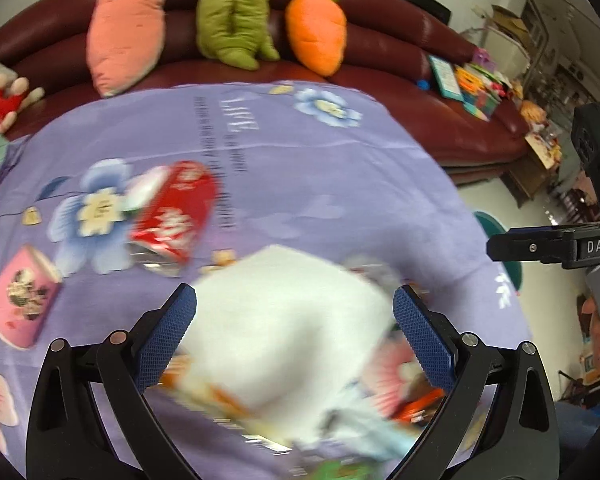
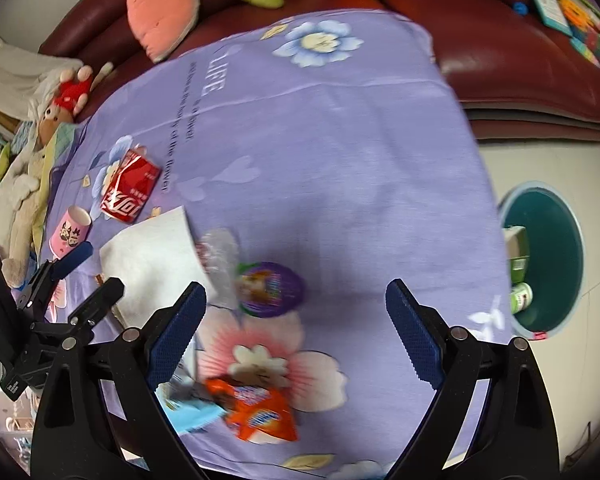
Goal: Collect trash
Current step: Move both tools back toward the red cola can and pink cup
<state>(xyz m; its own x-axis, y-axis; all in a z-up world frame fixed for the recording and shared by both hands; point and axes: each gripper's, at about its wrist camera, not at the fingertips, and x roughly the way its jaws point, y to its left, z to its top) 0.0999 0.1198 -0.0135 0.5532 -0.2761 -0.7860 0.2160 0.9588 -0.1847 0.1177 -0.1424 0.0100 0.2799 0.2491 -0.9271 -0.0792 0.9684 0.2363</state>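
A white tissue (image 1: pixel 288 320) lies on the purple flowered cloth (image 1: pixel 300 168), between the open fingers of my left gripper (image 1: pixel 295 328); it also shows in the right wrist view (image 2: pixel 152 256). A crushed red can (image 1: pixel 172 216) and a pink paper cup (image 1: pixel 20 300) lie to its left. My right gripper (image 2: pixel 296 320) is open and empty above a purple round wrapper (image 2: pixel 270 289) and an orange snack packet (image 2: pixel 256 412). A clear plastic wrapper (image 2: pixel 220 256) and a light blue scrap (image 2: pixel 192 412) lie nearby. The left gripper (image 2: pixel 88 276) shows at the left of the right wrist view.
A teal trash bin (image 2: pixel 556 264) with cartons inside stands on the floor right of the table. A dark red sofa (image 1: pixel 380 60) with plush toys (image 1: pixel 236 12) and books runs along the back. More soft toys (image 2: pixel 28 168) lie at the left.
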